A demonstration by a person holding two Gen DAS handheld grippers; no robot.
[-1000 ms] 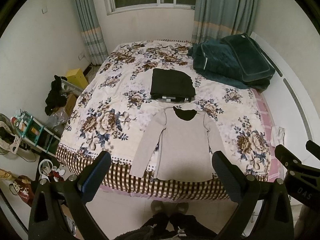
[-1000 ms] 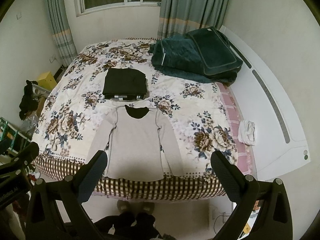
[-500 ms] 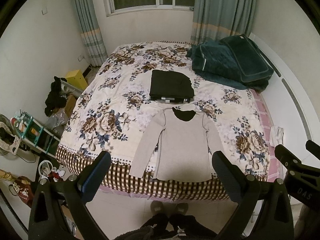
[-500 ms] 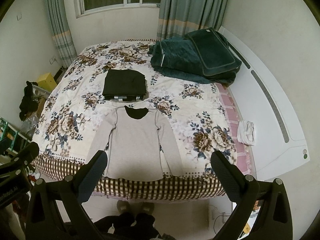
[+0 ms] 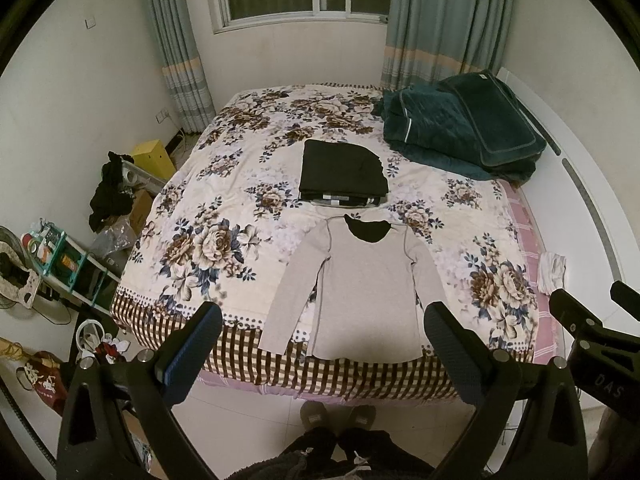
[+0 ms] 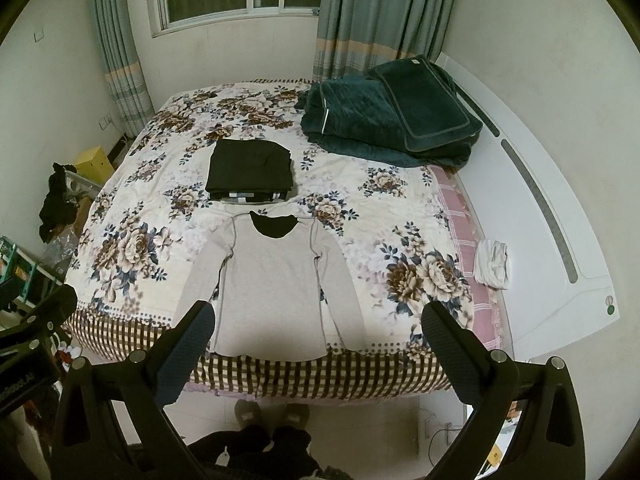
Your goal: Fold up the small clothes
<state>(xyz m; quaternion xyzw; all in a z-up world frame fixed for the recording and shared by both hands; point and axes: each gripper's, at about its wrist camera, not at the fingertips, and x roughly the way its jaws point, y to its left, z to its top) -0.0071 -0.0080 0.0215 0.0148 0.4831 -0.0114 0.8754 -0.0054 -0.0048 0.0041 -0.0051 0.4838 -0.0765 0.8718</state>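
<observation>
grey top (image 5: pixel 362 286) spread flat at bed's (image 5: pixel 192 216) near edge, ready for folding | black folded pile (image 5: pixel 342 174) just beyond | left gripper (image 5: pixel 324 330), right gripper (image 6: pixel 316 326) released, held high above

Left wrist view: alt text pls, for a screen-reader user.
A grey long-sleeved top lies flat, unfolded, at the near edge of a floral bed, with a folded black stack beyond its collar. The open left gripper hovers above, holding nothing.
</observation>
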